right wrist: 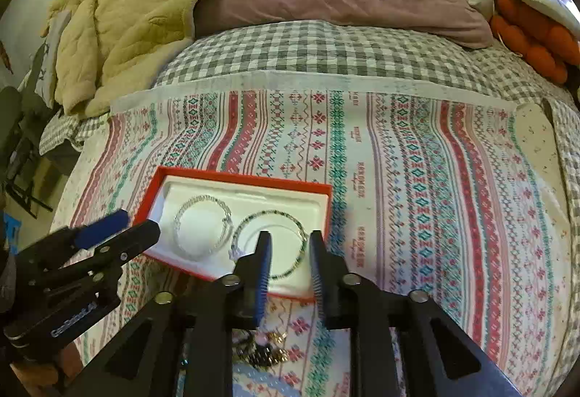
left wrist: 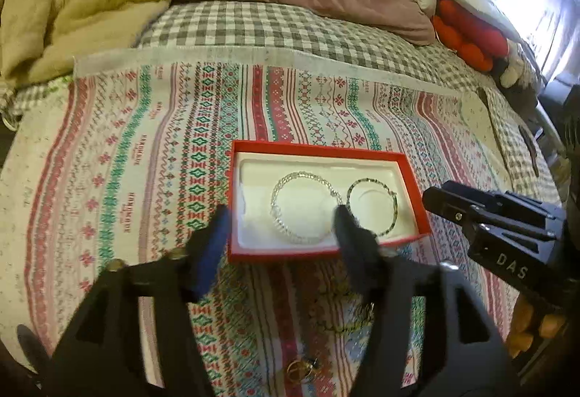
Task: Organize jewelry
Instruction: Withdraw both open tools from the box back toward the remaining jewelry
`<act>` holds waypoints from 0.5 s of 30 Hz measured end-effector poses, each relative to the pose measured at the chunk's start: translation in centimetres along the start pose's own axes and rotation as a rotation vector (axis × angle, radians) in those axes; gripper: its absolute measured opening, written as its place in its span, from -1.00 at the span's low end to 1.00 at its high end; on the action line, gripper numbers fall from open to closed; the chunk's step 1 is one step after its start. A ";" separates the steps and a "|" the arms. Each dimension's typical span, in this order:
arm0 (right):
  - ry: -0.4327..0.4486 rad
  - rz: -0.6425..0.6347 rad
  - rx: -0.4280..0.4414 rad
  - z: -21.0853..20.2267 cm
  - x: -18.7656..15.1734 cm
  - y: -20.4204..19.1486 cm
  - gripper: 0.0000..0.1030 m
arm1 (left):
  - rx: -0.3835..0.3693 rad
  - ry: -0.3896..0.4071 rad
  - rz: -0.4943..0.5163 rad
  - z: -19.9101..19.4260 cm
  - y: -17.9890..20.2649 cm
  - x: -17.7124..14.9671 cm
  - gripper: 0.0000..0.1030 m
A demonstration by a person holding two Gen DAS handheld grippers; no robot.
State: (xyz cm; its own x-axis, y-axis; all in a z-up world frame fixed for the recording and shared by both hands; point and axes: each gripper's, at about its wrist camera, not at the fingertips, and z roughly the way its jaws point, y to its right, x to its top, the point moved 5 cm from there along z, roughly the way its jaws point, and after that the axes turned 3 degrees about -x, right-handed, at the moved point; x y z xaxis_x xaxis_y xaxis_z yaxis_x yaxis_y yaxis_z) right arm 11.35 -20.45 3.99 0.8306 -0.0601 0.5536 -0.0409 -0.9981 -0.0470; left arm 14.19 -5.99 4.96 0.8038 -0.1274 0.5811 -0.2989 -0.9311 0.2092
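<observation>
patterned cloth [left wrist: 145,143] bears red box [left wrist: 413,194]; two bracelets inside. left gripper [left wrist: 281,226] wide open, right gripper [right wrist: 290,241] narrowly open at six o'clock, both empty.

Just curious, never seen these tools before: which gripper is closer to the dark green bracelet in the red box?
The right gripper, it seems: it hangs open over the dark green bracelet. The left gripper, also open, sits toward the silver bracelet beside it.

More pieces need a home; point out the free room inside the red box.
Inside the red box, the white insert's left strip, between the red wall and the silver bracelet, is bare. The right half is crowded: the dark beaded bracelet touches the silver one.
</observation>
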 end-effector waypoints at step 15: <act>0.017 -0.074 -0.051 -4.1 -4.4 1.6 0.47 | 0.089 -0.048 0.005 -2.6 -1.1 -4.7 0.97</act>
State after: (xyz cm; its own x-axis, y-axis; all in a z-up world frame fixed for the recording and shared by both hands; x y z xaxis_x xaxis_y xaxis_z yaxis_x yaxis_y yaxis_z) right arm 5.29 -21.90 4.90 0.8230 0.0144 0.5679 -0.0077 -0.9993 0.0366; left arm 9.40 -3.46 4.10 0.8267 -0.1468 0.5432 -0.2581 -0.9567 0.1343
